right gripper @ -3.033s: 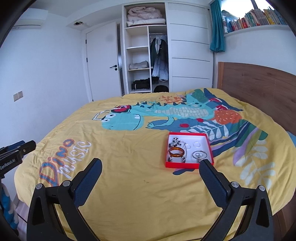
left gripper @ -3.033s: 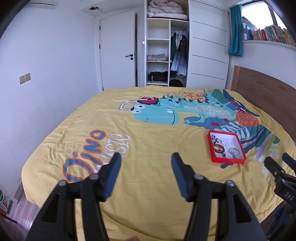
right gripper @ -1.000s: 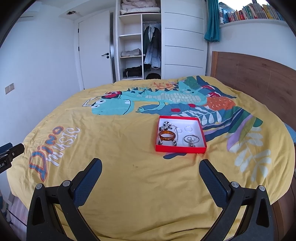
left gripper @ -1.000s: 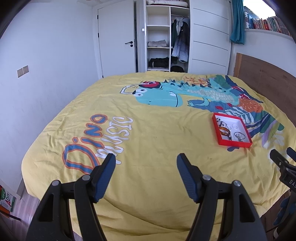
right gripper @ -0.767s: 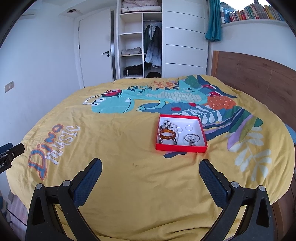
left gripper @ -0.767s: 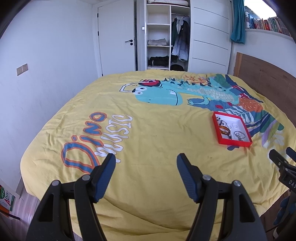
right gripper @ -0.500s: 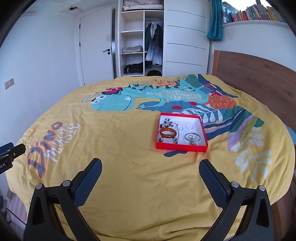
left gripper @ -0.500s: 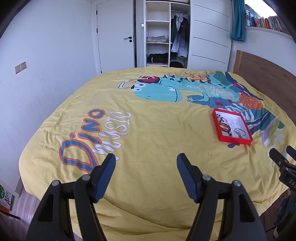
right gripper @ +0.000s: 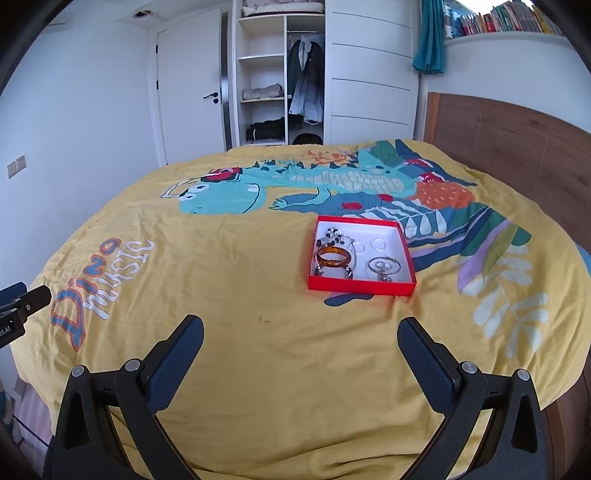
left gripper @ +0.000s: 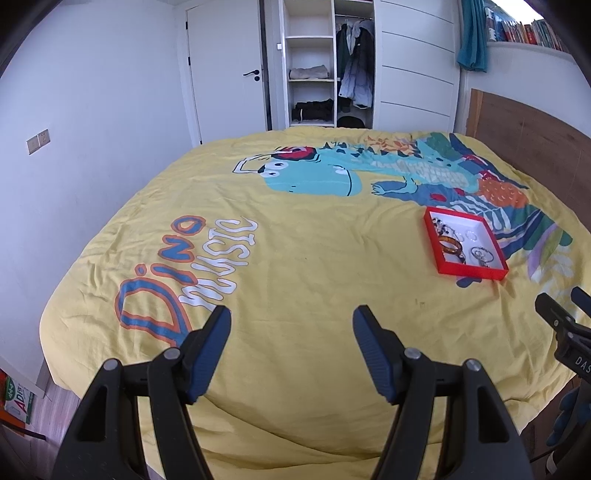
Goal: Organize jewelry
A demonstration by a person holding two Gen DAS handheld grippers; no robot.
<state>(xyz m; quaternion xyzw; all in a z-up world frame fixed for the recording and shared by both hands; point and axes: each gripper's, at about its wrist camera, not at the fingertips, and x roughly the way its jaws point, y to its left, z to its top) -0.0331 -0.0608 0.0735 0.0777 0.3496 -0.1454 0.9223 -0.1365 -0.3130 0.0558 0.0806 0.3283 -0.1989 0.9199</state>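
A shallow red box [right gripper: 360,287] with a white inside lies on the yellow bedspread, right of centre. Inside it rest an amber bangle [right gripper: 333,257], a black-and-white bead string [right gripper: 330,236], a silver bangle [right gripper: 384,266] and small rings [right gripper: 379,243]. The same red box [left gripper: 471,272] shows far right in the left wrist view. My right gripper [right gripper: 300,334] is open, hovering over the near bed edge short of the box. My left gripper [left gripper: 291,321] is open too, well left of the box, with nothing between its fingers.
The yellow dinosaur bedspread [left gripper: 295,258] covers the whole bed. A wooden headboard [right gripper: 517,147] runs along the right. An open wardrobe [right gripper: 280,81] and a white door [left gripper: 225,74] stand beyond the bed's far end. A bookshelf [right gripper: 506,18] sits high right.
Both grippers have drifted forward over the bed, so the red box looks nearer and larger. The left gripper's jaws opened slightly wider three seconds ago and have held since.
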